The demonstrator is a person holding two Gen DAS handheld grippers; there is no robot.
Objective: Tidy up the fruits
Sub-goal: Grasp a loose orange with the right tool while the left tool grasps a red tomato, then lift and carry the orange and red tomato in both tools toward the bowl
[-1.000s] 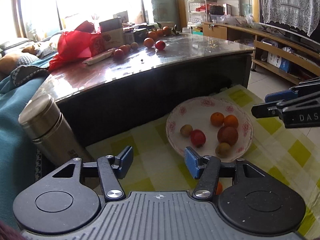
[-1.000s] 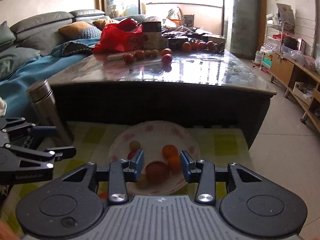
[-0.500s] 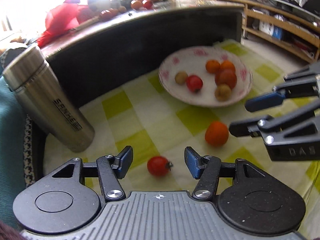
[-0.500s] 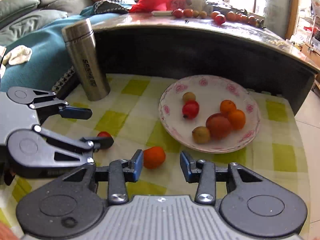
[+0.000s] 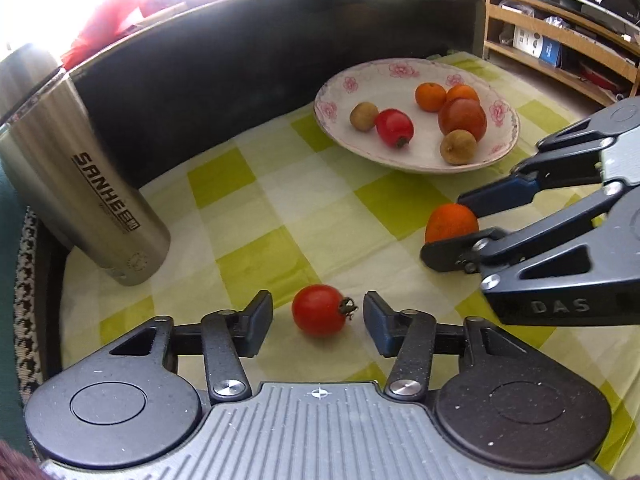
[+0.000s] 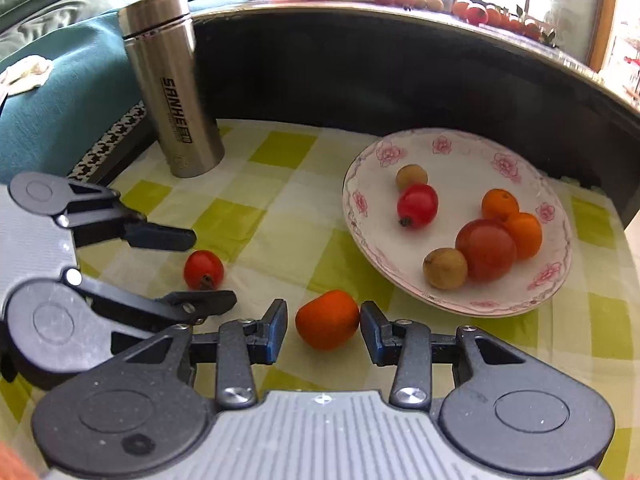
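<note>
A small red tomato [image 5: 320,310] lies on the green-checked cloth between the open fingers of my left gripper [image 5: 318,322], with a gap on each side. An orange fruit [image 6: 327,319] lies on the cloth between the open fingers of my right gripper [image 6: 324,328], close to both pads. From the left wrist view the right gripper [image 5: 460,224] straddles that orange fruit [image 5: 451,222]. From the right wrist view the left gripper [image 6: 208,270] straddles the tomato [image 6: 203,269]. The flowered plate [image 5: 340,92] holds several fruits: red, orange and brownish.
A steel flask [image 5: 96,196] marked SANHE stands upright on the cloth at the left. A dark coffee table [image 6: 400,60] with more fruit on top rises right behind the plate [image 6: 460,148]. A teal-covered sofa [image 6: 52,112] is at far left, shelving [image 5: 560,40] at the right.
Both grippers have dropped and moved forward toward the cloth. The tomato now sits between the left fingers and the orange fruit between the right fingers; both stay open.
</note>
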